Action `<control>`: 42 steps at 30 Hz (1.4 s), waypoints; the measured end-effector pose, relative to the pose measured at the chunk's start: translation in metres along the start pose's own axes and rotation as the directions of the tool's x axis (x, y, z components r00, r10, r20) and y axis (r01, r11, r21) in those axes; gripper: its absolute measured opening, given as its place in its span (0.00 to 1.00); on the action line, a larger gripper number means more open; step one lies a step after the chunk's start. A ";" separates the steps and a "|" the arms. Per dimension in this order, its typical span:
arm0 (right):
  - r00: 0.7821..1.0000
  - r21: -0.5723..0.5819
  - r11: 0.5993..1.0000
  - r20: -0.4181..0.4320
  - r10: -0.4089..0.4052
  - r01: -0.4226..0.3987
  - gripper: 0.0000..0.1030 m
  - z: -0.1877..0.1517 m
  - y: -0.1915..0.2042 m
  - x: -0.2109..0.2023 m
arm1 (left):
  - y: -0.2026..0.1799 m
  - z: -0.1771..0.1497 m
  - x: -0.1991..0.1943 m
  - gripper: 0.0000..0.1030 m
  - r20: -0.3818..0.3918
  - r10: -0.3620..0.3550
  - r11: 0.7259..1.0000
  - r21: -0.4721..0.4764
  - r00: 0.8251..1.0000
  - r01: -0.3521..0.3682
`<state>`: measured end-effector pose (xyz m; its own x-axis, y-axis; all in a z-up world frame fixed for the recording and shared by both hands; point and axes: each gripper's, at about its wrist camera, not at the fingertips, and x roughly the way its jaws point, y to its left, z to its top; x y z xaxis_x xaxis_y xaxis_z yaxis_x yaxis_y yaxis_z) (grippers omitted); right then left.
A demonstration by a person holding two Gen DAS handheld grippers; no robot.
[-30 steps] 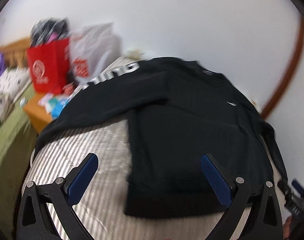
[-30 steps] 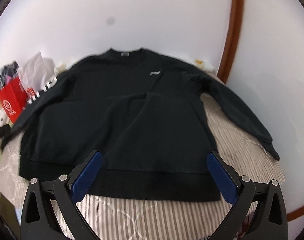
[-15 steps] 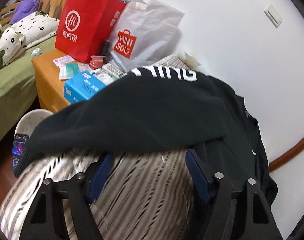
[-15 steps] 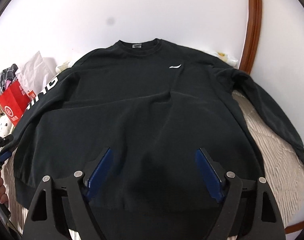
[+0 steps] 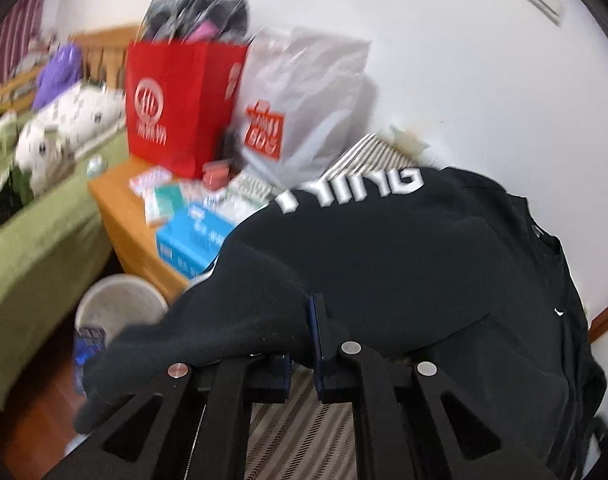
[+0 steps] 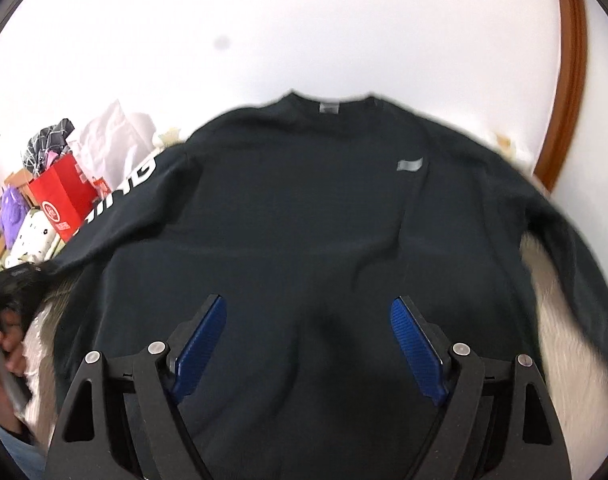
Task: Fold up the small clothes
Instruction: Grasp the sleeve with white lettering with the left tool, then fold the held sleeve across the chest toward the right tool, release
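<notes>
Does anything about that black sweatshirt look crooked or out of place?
Yes. The black sweatshirt lies flat, but its lettered sleeve is bunched up and pinched in the left gripper, its cuff dangling off the striped bed.

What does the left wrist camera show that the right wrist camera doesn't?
Only the left wrist view: the left hand-held gripper shut on the sleeve, a blue box and a white bin. Only the right wrist view: the open right hand-held gripper, the whole sweatshirt front, a hand. Both: the black sweatshirt, the red bag.
</notes>
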<state>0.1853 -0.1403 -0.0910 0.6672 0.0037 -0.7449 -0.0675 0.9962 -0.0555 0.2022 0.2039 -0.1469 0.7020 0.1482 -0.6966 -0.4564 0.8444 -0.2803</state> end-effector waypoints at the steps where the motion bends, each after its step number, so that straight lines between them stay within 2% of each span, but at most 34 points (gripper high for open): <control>1: 1.000 -0.022 1.000 0.021 -0.016 0.017 0.81 0.007 -0.003 0.002 | -0.006 0.006 -0.006 0.07 0.012 -0.004 1.000 0.019 1.000 0.004; 5: 0.994 -0.093 0.993 0.088 -0.059 0.068 0.81 0.036 -0.028 0.012 | -0.040 0.024 -0.027 0.06 0.072 -0.006 0.994 0.111 0.997 -0.002; 9: 0.987 -0.085 0.992 0.143 -0.078 0.091 0.81 0.058 -0.072 0.025 | -0.090 0.039 -0.044 0.06 0.099 -0.063 0.980 0.195 0.993 0.043; 13: 0.981 -0.018 0.994 0.160 -0.107 0.111 0.81 0.051 -0.112 0.034 | -0.149 0.041 -0.048 0.06 0.122 -0.113 0.956 0.284 0.986 0.074; 16: 0.983 0.051 0.996 0.163 -0.082 0.074 0.81 0.036 -0.140 0.041 | -0.202 0.034 -0.047 0.06 0.123 -0.145 0.929 0.359 0.982 0.092; 18: 0.986 0.097 0.991 0.131 -0.101 0.088 0.81 0.031 -0.154 0.043 | -0.241 0.026 -0.042 0.06 0.109 -0.184 0.903 0.411 0.977 0.125; 21: 0.981 0.144 0.984 0.150 -0.123 0.101 0.81 0.029 -0.171 0.037 | -0.297 0.008 -0.034 0.06 0.084 -0.230 0.851 0.500 0.969 0.159; 25: 0.988 0.241 0.969 0.130 -0.086 0.053 0.81 0.027 -0.193 0.043 | -0.361 -0.031 -0.014 0.06 0.040 -0.252 0.767 0.618 0.967 0.174; 27: 0.990 0.262 0.964 0.118 -0.082 0.049 0.81 0.026 -0.196 0.047 | -0.379 -0.048 -0.002 0.07 0.012 -0.246 0.744 0.643 0.969 0.181; 28: 0.989 0.260 0.964 0.115 -0.088 0.056 0.81 0.025 -0.196 0.048 | -0.383 -0.054 0.003 0.07 -0.007 -0.245 0.740 0.645 0.969 0.191; 30: 0.988 0.247 0.967 0.116 -0.102 0.071 0.81 0.024 -0.193 0.048 | -0.390 -0.064 0.020 0.15 -0.088 -0.243 0.744 0.622 0.966 0.244; 31: 0.987 0.242 0.967 0.118 -0.107 0.076 0.81 0.024 -0.193 0.048 | -0.393 -0.068 0.025 0.17 -0.127 -0.257 0.744 0.607 0.958 0.280; 32: 0.986 0.239 0.968 0.120 -0.112 0.081 0.81 0.024 -0.192 0.048 | -0.392 -0.070 0.030 0.23 -0.186 -0.286 0.737 0.584 0.940 0.340; 33: 0.986 0.238 0.968 0.123 -0.113 0.081 0.81 0.024 -0.191 0.047 | -0.392 -0.073 0.030 0.30 -0.215 -0.302 0.730 0.575 0.929 0.370; 34: 0.986 0.237 0.968 0.125 -0.107 0.075 0.81 0.024 -0.190 0.048 | -0.391 -0.076 0.027 0.35 -0.222 -0.308 0.724 0.577 0.925 0.379; 36: 0.987 0.230 0.971 0.126 -0.100 0.069 0.81 0.024 -0.188 0.048 | -0.385 -0.080 0.011 0.59 -0.185 -0.324 0.705 0.607 0.928 0.367; 38: 0.987 0.215 0.973 0.119 -0.106 0.079 0.81 0.025 -0.183 0.050 | -0.376 -0.081 -0.003 0.65 -0.137 -0.335 0.694 0.633 0.932 0.343; 40: 0.986 0.186 0.978 0.114 -0.119 0.097 0.81 0.026 -0.175 0.052 | -0.361 -0.077 -0.016 0.65 -0.101 -0.331 0.684 0.659 0.938 0.313; 42: 0.985 0.149 0.983 0.115 -0.129 0.111 0.81 0.027 -0.166 0.054 | -0.339 -0.068 -0.025 0.66 -0.063 -0.311 0.701 0.659 0.948 0.274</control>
<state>0.2524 -0.3034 -0.1037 0.7510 -0.1145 -0.6503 0.1182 0.9923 -0.0381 0.3018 -0.1209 -0.0797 0.7729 -0.1543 -0.6155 0.2322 0.9715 0.0481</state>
